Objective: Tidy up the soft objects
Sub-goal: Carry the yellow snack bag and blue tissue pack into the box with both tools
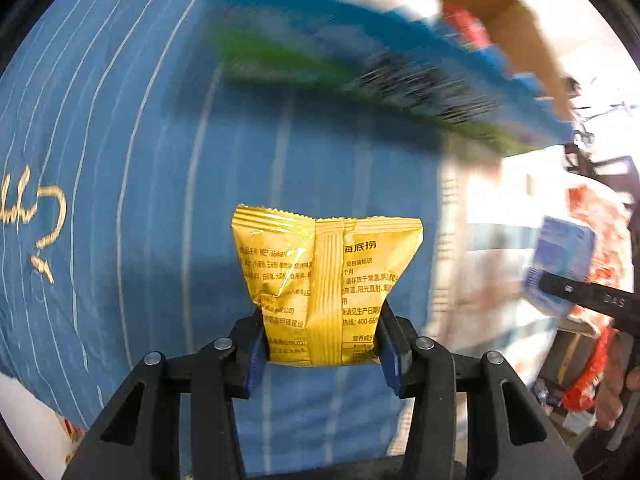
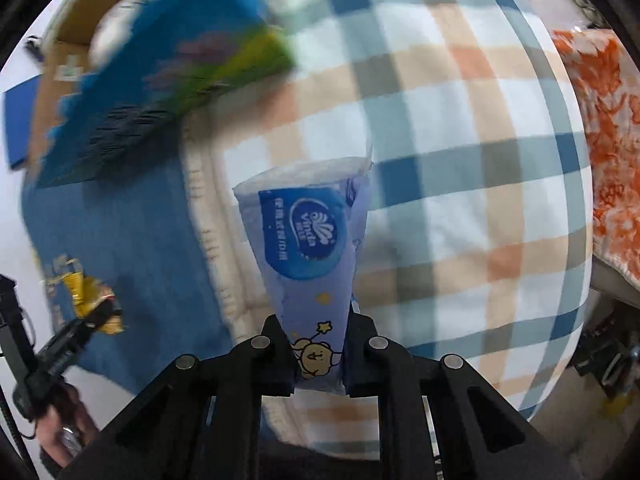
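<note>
My left gripper (image 1: 320,344) is shut on a yellow snack packet (image 1: 324,280) and holds it above a blue striped cloth (image 1: 140,200). My right gripper (image 2: 318,360) is shut on a blue tissue pack (image 2: 308,248) and holds it above a plaid blanket (image 2: 460,140). The tissue pack (image 1: 560,264) and right gripper also show at the right of the left wrist view. The snack packet (image 2: 90,296) and left gripper show at the lower left of the right wrist view.
A large blue and green package (image 1: 360,64) lies blurred at the top, also in the right wrist view (image 2: 168,80), against a cardboard box (image 1: 516,12). An orange patterned cloth (image 2: 604,140) is at the right. A beige quilt edge (image 2: 216,248) runs between cloth and blanket.
</note>
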`<state>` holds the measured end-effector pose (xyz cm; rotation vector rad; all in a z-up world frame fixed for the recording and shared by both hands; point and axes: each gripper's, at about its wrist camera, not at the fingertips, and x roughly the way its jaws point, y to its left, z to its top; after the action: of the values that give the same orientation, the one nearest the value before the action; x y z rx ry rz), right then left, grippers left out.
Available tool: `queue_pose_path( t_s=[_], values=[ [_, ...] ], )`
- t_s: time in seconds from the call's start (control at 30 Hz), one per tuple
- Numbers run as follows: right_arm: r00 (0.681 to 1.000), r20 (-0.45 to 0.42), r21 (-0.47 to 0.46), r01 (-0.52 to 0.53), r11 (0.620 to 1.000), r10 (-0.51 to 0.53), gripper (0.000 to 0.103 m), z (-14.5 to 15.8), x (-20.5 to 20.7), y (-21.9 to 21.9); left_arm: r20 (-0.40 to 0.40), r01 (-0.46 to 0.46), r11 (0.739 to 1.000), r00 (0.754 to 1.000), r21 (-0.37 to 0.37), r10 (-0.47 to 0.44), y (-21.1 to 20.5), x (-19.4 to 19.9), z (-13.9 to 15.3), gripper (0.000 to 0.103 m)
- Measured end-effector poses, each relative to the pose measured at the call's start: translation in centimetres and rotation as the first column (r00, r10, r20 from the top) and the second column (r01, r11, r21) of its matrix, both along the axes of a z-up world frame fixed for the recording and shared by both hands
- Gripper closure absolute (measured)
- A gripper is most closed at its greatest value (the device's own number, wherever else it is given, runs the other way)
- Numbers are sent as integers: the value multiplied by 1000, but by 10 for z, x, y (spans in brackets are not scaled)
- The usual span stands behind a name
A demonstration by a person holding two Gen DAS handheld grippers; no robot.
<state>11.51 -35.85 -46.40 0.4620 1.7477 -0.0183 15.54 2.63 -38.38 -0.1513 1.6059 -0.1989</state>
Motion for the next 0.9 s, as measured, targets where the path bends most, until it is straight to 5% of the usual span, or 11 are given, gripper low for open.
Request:
queue_pose_path(
  t_s=[0.23,0.43,0.57,0.9],
  values=[
    [986,159,58,-62,996,52,87,94,48,23,116,65,992,992,-105,-52,-41,55,96,60],
    [965,245,5,-94,996,90,87,138,131,38,226,107,992,970,-66,-90,-33,118,149,60],
    [967,226,-57,-108,992,119,86,122,188,43,200,99,994,976,-35,-90,-36,172,136,60],
    [986,49,-185,-146,972,158,86,16,242,57,-39,102,989,994,108,-98,-32,232,13,59]
  ],
)
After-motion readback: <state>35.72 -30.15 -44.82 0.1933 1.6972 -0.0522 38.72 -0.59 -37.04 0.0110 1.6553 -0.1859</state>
